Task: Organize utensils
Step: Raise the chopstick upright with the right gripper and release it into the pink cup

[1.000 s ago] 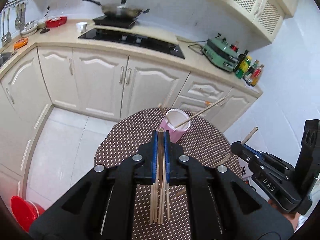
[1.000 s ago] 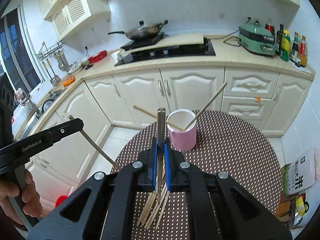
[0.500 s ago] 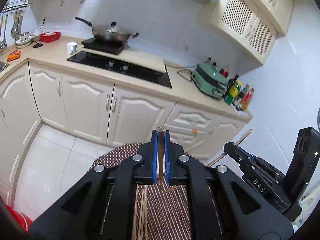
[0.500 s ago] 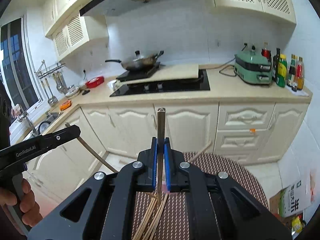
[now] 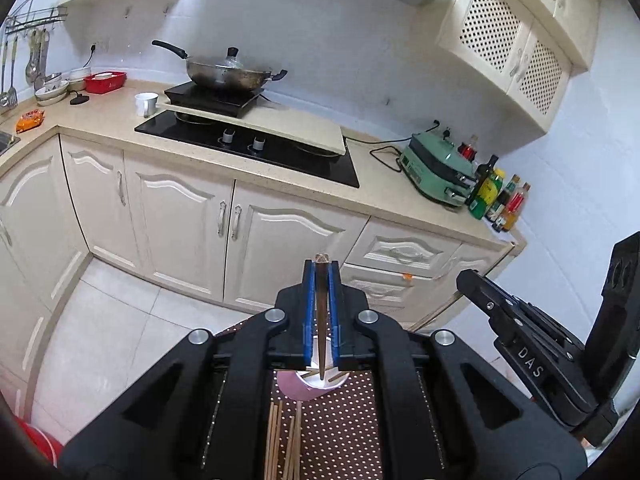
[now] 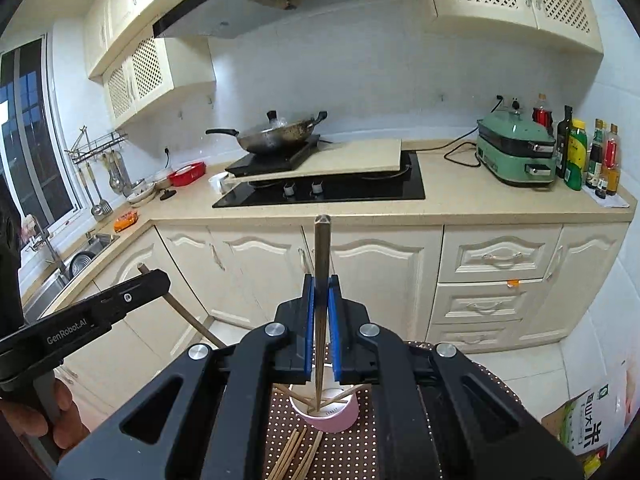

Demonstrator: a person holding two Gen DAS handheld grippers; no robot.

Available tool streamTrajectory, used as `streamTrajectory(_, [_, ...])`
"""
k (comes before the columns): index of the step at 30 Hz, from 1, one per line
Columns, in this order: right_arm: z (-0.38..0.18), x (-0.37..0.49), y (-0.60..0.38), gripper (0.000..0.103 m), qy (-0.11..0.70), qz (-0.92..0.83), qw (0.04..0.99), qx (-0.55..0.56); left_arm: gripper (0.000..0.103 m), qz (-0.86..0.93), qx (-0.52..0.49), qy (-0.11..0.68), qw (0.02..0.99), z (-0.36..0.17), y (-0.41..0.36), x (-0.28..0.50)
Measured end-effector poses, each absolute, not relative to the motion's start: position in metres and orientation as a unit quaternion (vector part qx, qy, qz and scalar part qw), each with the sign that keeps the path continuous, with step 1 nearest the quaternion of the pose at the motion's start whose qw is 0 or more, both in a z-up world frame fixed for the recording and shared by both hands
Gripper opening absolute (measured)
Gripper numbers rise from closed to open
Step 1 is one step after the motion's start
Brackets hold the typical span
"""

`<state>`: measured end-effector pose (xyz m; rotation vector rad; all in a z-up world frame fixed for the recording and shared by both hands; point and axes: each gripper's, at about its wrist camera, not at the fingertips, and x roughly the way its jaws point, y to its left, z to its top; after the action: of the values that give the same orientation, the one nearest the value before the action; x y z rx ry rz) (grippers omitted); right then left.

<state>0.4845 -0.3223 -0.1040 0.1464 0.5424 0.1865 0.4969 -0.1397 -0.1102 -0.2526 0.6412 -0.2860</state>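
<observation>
Now both grippers stand above the pink cup [image 6: 328,414]. The right gripper [image 6: 321,320] pinches a wooden chopstick [image 6: 321,280] upright, its lower tip already inside the cup mouth. The left gripper [image 5: 321,308] pinches another chopstick [image 5: 321,320] likewise. Loose smooth sticks [image 6: 296,456] lie before the cup on the dotted mat [image 6: 352,448].

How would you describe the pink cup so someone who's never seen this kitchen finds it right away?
Start at the dotted brown table facing the cream cabinets. Near its middle stands the pink cup, directly below the right gripper. It is the only upright container there, with chopsticks leaning inside, while the loose chopsticks lie flat beside it.
</observation>
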Motion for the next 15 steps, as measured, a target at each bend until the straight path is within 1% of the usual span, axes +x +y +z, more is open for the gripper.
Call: streamTrajectory(15, [-0.151,0.486,-0.323,0.005,0.321,0.090,0.940,0.078,0.007,-0.125,-0.107,0.366,0.916,-0.162,-0.141,0.502])
